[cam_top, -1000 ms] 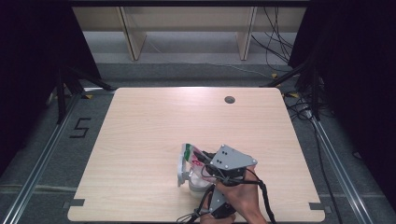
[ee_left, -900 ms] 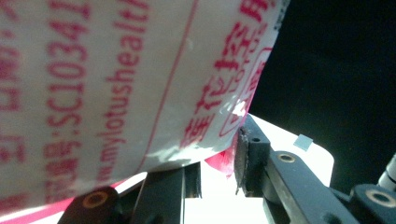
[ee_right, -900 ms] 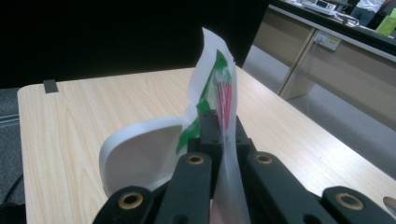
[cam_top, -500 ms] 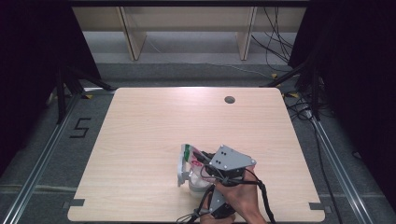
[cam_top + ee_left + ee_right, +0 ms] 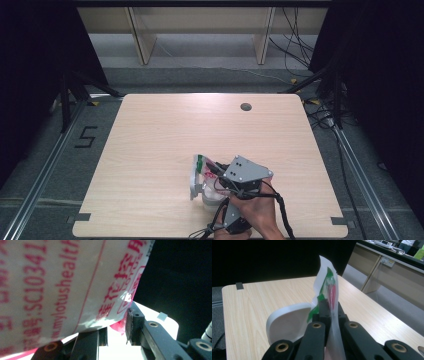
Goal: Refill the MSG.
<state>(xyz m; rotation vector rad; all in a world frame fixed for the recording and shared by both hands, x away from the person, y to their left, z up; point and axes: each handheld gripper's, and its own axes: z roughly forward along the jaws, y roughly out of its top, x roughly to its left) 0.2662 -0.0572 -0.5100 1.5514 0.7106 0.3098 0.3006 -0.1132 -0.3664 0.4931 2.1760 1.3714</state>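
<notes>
Right gripper view gives me the clearest read: the right gripper (image 5: 329, 311) has its two black jaws pressed together on the thin white plastic packet with red and green print (image 5: 327, 285), whose top edge stands up out of the jaws like a fin. Just to the left of the jaws I see the rounded rim of a white plastic bowl (image 5: 287, 323), close against the packet's lower edge; whether they touch I cannot tell.

Left gripper view has the same packet (image 5: 62, 282) up against the lens, red lettering across it. The left gripper (image 5: 115, 332) holds its jaws only narrowly apart, and the packet's lower edge hangs down into that gap. One pad meets the packet's corner on the right; I cannot tell whether the pads truly pinch it.

From the high view, I see the right gripper (image 5: 220, 176) under its grey three-cornered plate, with a hand (image 5: 257, 212) behind it at the near edge of the pale wooden table (image 5: 165, 130). The packet (image 5: 199, 167) and bowl (image 5: 212, 196) sit just left of that plate, near the front edge. Ahead and to both sides the tabletop lies bare up to a small dark round hole (image 5: 245, 106) by the far edge, so I have wide room forward and little behind.
</notes>
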